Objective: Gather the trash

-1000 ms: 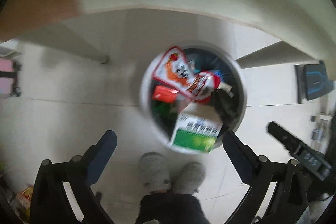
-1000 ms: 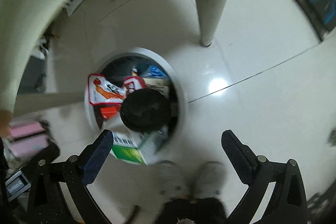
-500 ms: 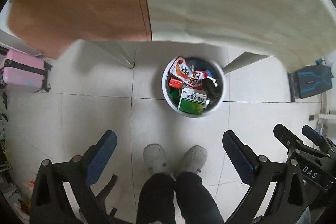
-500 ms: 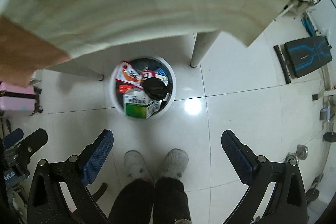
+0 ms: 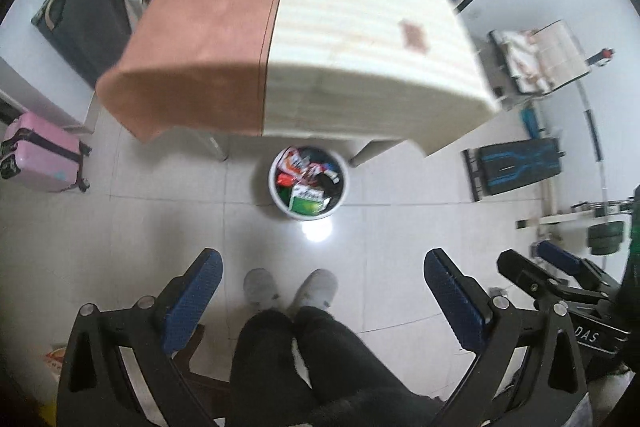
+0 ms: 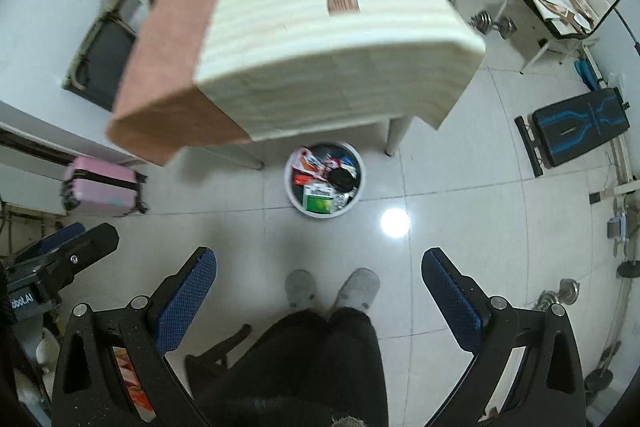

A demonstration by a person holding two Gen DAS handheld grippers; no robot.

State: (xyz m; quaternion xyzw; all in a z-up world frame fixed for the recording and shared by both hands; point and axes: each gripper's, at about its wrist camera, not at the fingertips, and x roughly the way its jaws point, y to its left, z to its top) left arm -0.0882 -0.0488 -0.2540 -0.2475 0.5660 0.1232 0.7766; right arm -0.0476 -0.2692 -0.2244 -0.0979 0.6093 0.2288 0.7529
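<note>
Both hand-held grippers (image 5: pixel 320 291) (image 6: pixel 318 287) agape, empty, above white tile floor (image 6: pixel 460 211), full trash bin (image 6: pixel 325 179) beside cloth-covered table (image 6: pixel 320 39)

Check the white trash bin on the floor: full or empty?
Full. The bin is packed to its rim with wrappers, a green-and-white carton and a black round lid. Both grippers are open and empty.

Beyond the tongs, glossy floor tiles (image 6: pixel 440 227) are seen, and a smooth white plastic bin (image 6: pixel 325 179) of shiny wrappers; the bench (image 6: pixel 320 39) is draped in matt cloth.
</note>
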